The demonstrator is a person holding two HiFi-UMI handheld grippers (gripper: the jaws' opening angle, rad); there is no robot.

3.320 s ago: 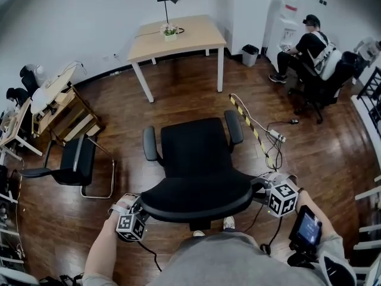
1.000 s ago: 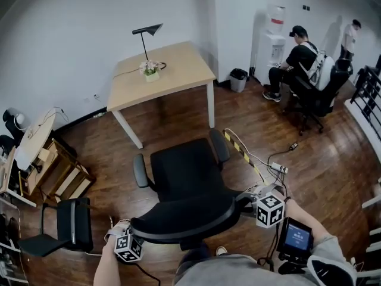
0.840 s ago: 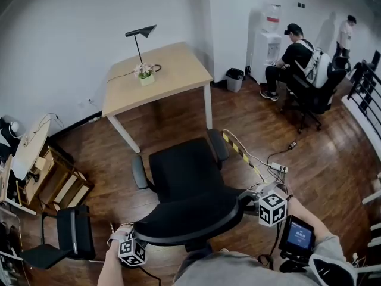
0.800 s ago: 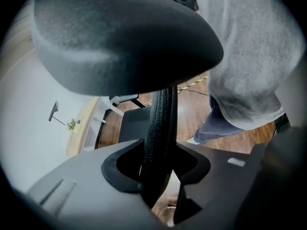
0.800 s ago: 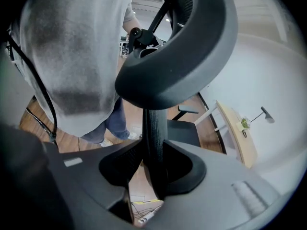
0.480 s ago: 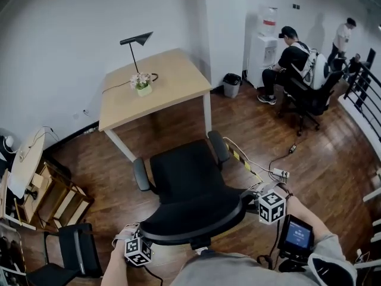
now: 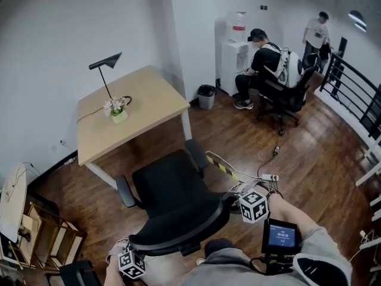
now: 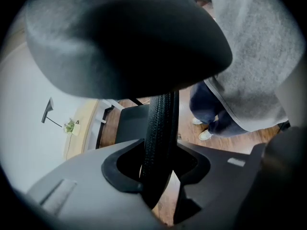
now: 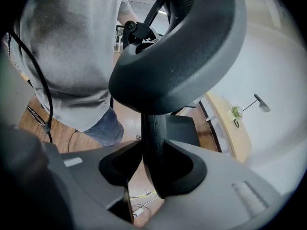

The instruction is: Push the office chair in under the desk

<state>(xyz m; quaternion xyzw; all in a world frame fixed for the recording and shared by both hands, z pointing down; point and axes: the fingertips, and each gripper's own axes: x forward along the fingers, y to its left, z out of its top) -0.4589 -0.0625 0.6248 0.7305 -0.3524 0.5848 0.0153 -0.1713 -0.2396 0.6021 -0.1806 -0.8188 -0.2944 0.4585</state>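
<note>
1. Dark wood flooring (image 7: pixel 309 154) runs through the whole room beneath white walls (image 7: pixel 59 28). At the far left edge stand a wooden rack (image 7: pixel 41 240) and a pale round top (image 7: pixel 12 198), both partly cut off.
2. Left of the middle, against the wall, is the desk (image 7: pixel 143 109), with a light wood top on white legs. A black lamp (image 7: pixel 106 64) and a small potted flower (image 7: pixel 117 109) stand near its back-left side.
3. The black office chair (image 7: pixel 169 186) stands on the floor just on the near side of the desk. Its seat faces the desk's near edge and is not under the top.
4. The left tool (image 8: pixel 156 169) is clamped on the left edge of the chair's backrest (image 7: pixel 178 228), with the ribbed black rim pinched between its jaws.
5. The right tool (image 9: pixel 153 169) grips the right edge of the same backrest in the same way, jaws closed on the rim.
6. Just right of the chair, a yellow-and-black striped cable cover (image 7: pixel 223 167) lies on the floor and leads to a white power strip (image 7: pixel 266 177).
7. Beyond the desk's right corner, a small bin (image 7: pixel 206 96) sits beside a water dispenser (image 7: pixel 237 37).
8. A seated person (image 7: pixel 262 58) faces the dispenser from another dark chair.
9. Farther right, a standing person (image 7: pixel 314 31) is near a black railing (image 7: pixel 357 94).
</note>
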